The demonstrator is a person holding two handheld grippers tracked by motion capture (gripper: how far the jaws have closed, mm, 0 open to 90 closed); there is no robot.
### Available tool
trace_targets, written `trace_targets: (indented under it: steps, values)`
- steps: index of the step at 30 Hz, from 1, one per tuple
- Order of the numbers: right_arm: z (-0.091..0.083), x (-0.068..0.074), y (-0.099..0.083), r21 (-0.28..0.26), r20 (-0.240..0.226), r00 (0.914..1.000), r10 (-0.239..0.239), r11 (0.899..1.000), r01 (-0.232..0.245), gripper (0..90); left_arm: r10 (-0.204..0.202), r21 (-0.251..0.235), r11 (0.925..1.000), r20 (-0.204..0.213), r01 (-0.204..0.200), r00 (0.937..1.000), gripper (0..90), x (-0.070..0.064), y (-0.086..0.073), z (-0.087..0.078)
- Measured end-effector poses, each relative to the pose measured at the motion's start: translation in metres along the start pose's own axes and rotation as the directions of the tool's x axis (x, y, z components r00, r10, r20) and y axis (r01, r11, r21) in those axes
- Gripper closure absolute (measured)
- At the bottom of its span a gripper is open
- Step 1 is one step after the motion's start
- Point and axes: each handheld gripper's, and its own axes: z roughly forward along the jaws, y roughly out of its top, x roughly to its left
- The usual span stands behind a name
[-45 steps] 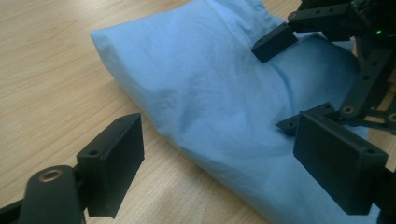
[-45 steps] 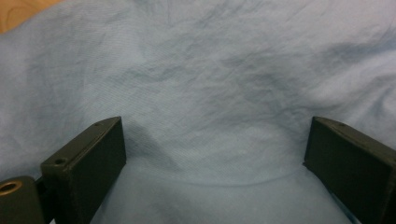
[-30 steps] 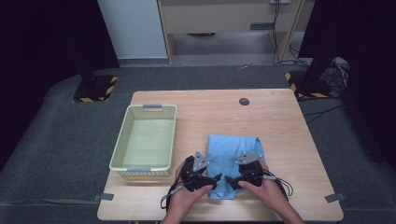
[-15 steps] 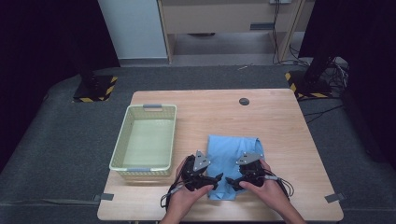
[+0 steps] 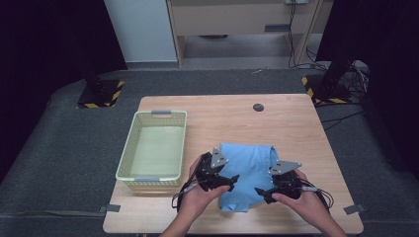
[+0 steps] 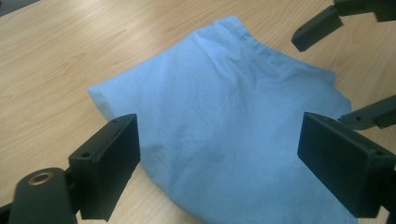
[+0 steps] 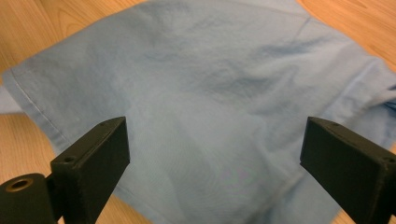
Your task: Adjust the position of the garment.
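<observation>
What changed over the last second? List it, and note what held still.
Little moved. The left gripper and right gripper slid slightly toward the person along the near edge of the blue cloth; both sets of jaws stay open, and nothing was taken hold of or let go. The cloth, the basket and the table stayed put.

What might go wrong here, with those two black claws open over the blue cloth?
The blue cloth lies folded in layers, so the left gripper or right gripper might pinch just the top layer and undo the fold. Both grippers point at each other, so their jaws could knock together. A careless lift might also drag cloth against the basket.
</observation>
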Motion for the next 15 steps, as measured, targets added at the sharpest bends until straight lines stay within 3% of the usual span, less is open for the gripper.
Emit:
trace_targets:
  steps: [8,15]
  values:
    - [-0.013,-0.005,-0.007,0.01,0.004,0.9998,0.018,1.0,-0.018,10.0,0.033,0.057,0.9979,-0.012,-0.032,0.9994,10.9,0.012,0.028,0.014]
    - [-0.019,-0.012,-0.017,0.027,0.004,0.9992,0.039,0.999,-0.039,9.4,0.001,0.117,0.9931,-0.005,0.0,1.0,10.1,0.031,0.036,0.033]
